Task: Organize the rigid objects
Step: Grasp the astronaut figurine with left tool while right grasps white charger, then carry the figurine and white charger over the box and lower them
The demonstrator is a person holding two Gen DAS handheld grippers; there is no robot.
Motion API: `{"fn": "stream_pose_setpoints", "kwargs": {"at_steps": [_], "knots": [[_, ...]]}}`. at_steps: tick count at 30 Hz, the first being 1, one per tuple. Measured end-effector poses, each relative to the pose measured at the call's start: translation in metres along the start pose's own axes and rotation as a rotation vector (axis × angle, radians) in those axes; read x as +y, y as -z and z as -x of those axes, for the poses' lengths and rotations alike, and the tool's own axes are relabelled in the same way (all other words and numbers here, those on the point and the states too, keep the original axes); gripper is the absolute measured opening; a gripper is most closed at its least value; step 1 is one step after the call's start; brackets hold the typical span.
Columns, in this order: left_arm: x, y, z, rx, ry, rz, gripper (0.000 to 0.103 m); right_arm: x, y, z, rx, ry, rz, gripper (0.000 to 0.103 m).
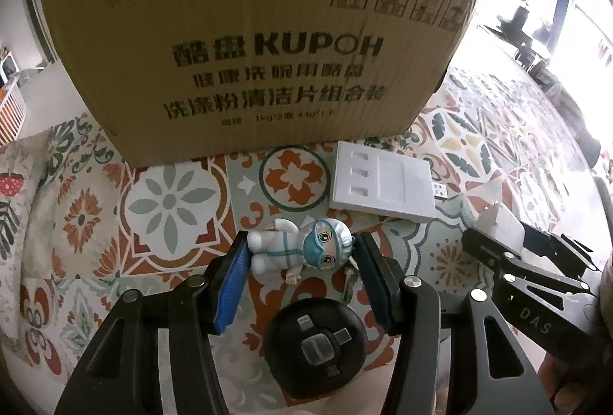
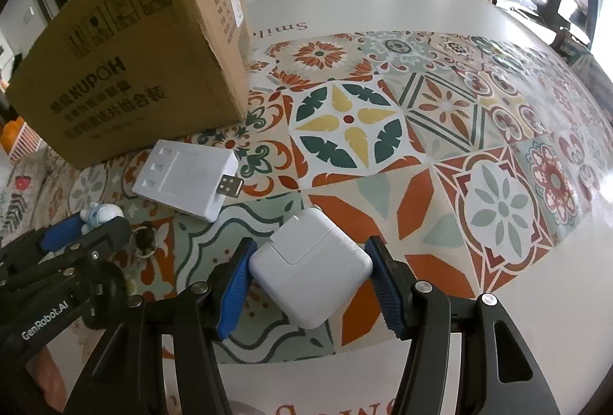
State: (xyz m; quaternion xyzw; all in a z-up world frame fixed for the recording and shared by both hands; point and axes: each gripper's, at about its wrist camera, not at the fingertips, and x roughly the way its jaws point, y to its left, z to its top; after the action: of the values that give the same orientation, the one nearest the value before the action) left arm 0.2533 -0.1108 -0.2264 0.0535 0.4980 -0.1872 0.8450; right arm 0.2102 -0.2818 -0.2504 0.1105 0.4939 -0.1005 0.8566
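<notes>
Smooth white square charger (image 2: 311, 266), ribbed gripper (image 2: 309, 284)

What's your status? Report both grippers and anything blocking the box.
Left gripper fingers bracket the figurine, lying on the tablecloth. Right gripper fingers flank the white charger. Cardboard box ahead; white adapter lies before it.

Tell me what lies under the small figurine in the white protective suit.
The white-suited figurine lies on the patterned floral tablecloth, between the left tongs. A black round puck sits nearer the camera. Whatever is directly beneath the figurine is covered.
</notes>
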Motion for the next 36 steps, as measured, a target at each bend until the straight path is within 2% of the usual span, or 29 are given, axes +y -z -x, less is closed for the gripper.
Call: {"fn": "stream_pose_setpoints", "kwargs": {"at_steps": [22, 36], "knots": [[0.010, -0.006, 0.078, -0.120, -0.001, 0.048, 0.055, 0.024, -0.011, 0.073, -0.132, -0.036, 0.072, 0.059], [0.016, -0.015, 0.135, -0.249, -0.017, 0.064, 0.055, 0.043, -0.027, 0.125, -0.263, -0.073, 0.122, 0.059]]}}
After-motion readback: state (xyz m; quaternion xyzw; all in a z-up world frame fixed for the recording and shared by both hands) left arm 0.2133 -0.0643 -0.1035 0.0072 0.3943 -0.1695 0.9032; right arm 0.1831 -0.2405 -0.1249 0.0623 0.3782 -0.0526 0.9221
